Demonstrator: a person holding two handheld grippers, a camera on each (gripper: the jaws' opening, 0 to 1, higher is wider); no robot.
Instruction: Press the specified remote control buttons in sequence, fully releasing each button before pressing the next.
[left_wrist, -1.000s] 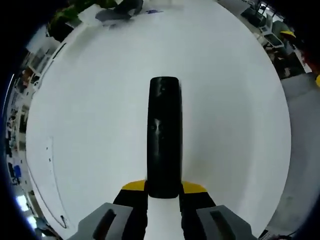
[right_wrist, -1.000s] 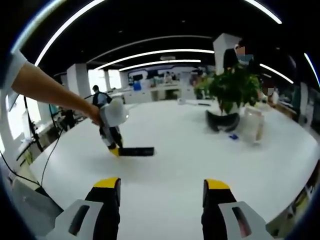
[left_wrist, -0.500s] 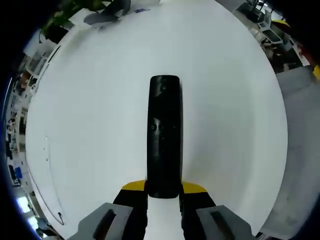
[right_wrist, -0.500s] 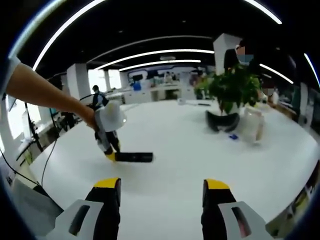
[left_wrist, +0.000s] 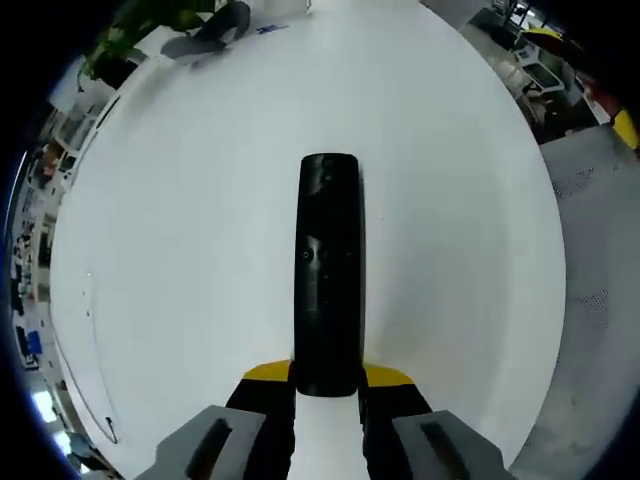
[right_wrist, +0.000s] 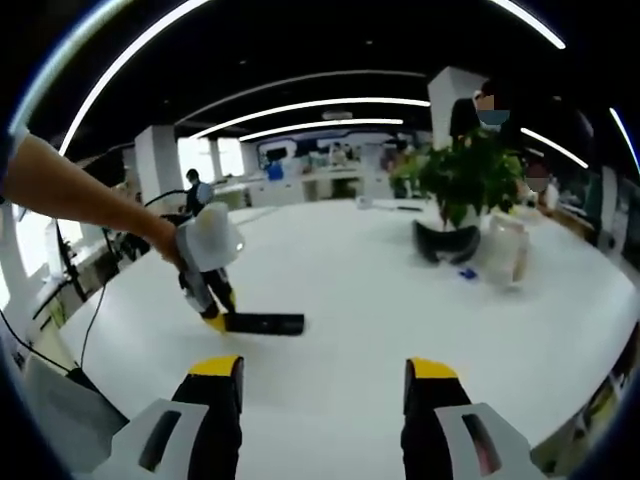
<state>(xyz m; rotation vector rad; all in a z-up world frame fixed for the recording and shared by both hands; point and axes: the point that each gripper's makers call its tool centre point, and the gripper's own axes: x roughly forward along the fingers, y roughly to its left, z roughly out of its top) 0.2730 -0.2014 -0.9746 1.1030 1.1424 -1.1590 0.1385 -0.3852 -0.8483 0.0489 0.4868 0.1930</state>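
- The left gripper (left_wrist: 328, 385) pinches the near end of the black remote control (left_wrist: 328, 270), its yellow-tipped fingers (left_wrist: 265, 373) pressed against either side of it.
- In the left gripper view the remote runs straight away from the fingers over the white tabletop (left_wrist: 180, 230), its button face up, though the buttons are too dim to tell apart.
- In the right gripper view the left gripper (right_wrist: 212, 318) is held in a person's hand (right_wrist: 168, 243) on a bare forearm, and the remote (right_wrist: 262, 323) sticks out sideways from its tips, low over or on the tabletop (right_wrist: 350, 290); whether it touches cannot be told.
- The right gripper (right_wrist: 325, 375) hangs well apart from the remote, nearer the camera, its fingers (right_wrist: 216, 368) spread wide with nothing between them.
- Beyond the remote, toward the far side of the tabletop, a potted plant (right_wrist: 465, 180) stands with a dark headset-like object (right_wrist: 445, 243) at its foot.
- A pale translucent container (right_wrist: 505, 250) stands just beside that dark object, and a small blue item (right_wrist: 467, 272) lies between them.
- In the left gripper view the plant's leaves (left_wrist: 140, 25) and the dark object (left_wrist: 212, 30) sit far past the remote's far end.
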